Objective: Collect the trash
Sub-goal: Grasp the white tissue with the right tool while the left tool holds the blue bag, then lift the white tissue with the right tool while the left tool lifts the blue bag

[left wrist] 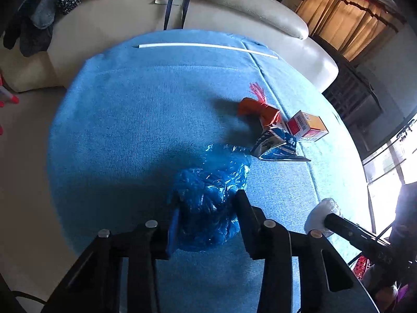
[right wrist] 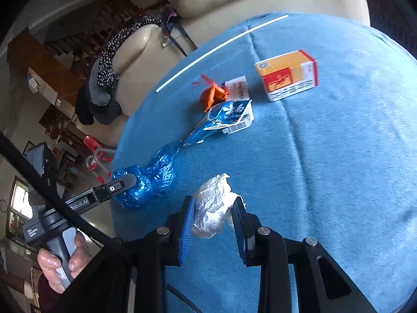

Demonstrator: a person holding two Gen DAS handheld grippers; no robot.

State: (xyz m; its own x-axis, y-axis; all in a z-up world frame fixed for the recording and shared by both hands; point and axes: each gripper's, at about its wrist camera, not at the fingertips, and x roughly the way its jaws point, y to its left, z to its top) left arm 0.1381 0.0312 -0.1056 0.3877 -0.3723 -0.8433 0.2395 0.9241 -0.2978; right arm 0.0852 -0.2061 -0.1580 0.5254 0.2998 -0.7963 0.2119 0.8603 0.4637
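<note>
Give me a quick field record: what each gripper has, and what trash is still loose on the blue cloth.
left gripper: closed on the blue plastic bag
right gripper: closed on the crumpled white wrapper
surface: blue cloth
loose trash: orange wrapper, torn blue-and-white carton, red-and-yellow box, white straw
carton and orange wrapper: touching
box: apart from the others, lying on its side
bin: none in view

Five pieces of trash and one white rod on the blue-covered bench.
One crumpled blue plastic bag (left wrist: 208, 203), one foil wad (right wrist: 213, 206), one orange wrapper (right wrist: 211, 96), one blue-and-white carton (right wrist: 224, 118), one red-and-yellow box (right wrist: 288, 74), one white rod (left wrist: 208, 47).
</note>
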